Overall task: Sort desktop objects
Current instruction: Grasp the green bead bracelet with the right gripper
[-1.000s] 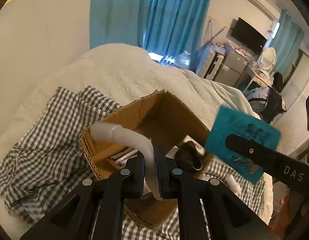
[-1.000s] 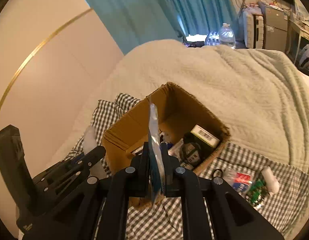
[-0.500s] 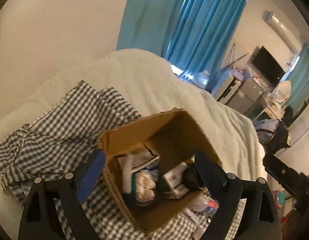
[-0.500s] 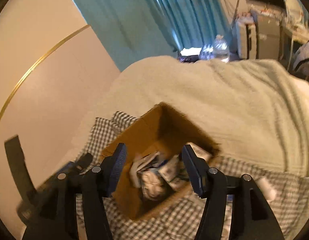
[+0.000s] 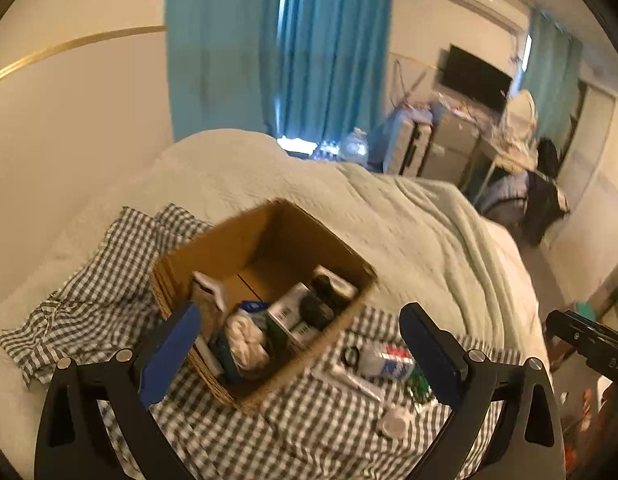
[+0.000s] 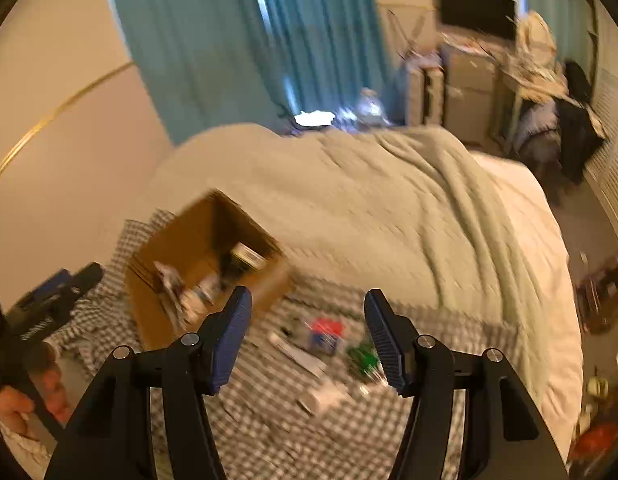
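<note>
Both grippers are spread wide and empty. Left gripper (image 5: pixel 297 344) hangs above the cardboard box (image 5: pixel 269 240), jaws straddling its near corner without contact. Right gripper (image 6: pixel 307 330) hangs over loose items (image 6: pixel 325 332) on the checked cloth (image 6: pixel 269 420). One second ago each clamped an object; both objects now lie in the box.

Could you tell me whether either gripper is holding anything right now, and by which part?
Nothing is held: the left gripper and the right gripper are both open and empty.
</note>
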`<state>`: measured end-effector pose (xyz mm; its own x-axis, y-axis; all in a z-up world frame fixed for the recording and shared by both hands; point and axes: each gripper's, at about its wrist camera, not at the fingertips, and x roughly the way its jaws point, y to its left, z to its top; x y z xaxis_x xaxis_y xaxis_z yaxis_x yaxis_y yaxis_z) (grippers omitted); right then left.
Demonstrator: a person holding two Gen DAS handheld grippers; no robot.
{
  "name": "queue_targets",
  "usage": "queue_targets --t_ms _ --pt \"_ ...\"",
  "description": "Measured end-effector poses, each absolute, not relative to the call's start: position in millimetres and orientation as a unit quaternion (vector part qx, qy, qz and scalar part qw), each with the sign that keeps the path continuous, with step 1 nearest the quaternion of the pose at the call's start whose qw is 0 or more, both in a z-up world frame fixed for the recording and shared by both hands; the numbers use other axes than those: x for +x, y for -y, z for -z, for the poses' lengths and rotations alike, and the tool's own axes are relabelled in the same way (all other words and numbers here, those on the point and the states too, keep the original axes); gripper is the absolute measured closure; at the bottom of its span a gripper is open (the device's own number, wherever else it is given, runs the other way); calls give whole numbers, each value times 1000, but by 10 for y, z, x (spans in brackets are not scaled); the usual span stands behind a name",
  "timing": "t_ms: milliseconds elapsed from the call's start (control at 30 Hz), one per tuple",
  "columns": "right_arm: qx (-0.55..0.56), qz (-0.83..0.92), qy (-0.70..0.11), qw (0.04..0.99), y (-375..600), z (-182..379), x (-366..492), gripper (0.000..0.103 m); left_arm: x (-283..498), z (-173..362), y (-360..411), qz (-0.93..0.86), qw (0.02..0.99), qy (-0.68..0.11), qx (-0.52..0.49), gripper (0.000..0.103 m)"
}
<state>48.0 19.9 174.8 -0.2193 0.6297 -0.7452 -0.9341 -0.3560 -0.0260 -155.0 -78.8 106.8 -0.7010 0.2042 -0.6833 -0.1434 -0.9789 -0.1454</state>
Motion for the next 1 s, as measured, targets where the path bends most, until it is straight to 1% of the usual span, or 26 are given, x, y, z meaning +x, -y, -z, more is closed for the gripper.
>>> queue_targets --t_ms 67,133,200,300,467,600,767,800,867,900,933,1000 --pt "-334 -737 -240 536 -192 -1627 751 45 -1474 -976 646 -916 101 37 -386 1" --pt "-329 -729 -249 546 -200 -1533 910 45 -1345 -829 499 -912 111 53 -391 1" --pt "-318 -722 -272 551 -200 -1381 1127 45 -1209 -575 319 -905 124 60 -402 1" --pt "-318 -710 -286 559 -205 -1099 1351 45 -1067 -203 66 -898 131 40 -419 1" --pt "-377 -684 -276 560 -317 -619 1448 45 -955 442 -241 -883 130 16 -451 1" --pt "-394 -682 -270 554 -459 -395 1489 45 -954 821 -469 -870 140 -1 -472 1" --pt "-403 -671 -305 542 -746 68 1542 45 -1003 1256 -783 -854 148 -40 -496 1" --pt "-402 -667 -309 546 -795 144 1534 46 -1022 1328 -822 -852 147 -51 -500 1" --pt "-396 -662 -330 544 -895 310 1572 61 -1062 1477 -917 -849 144 -75 -503 1" --pt "-392 -658 -352 537 -979 438 1598 62 -1088 1548 -962 -846 149 -82 -505 5" --pt "-391 -654 -362 537 -1030 510 1609 62 -1121 1600 -983 -843 153 -84 -509 14" --pt "-387 -650 -377 534 -1128 659 1627 63 -1182 1683 -1041 -841 157 -88 -511 24"
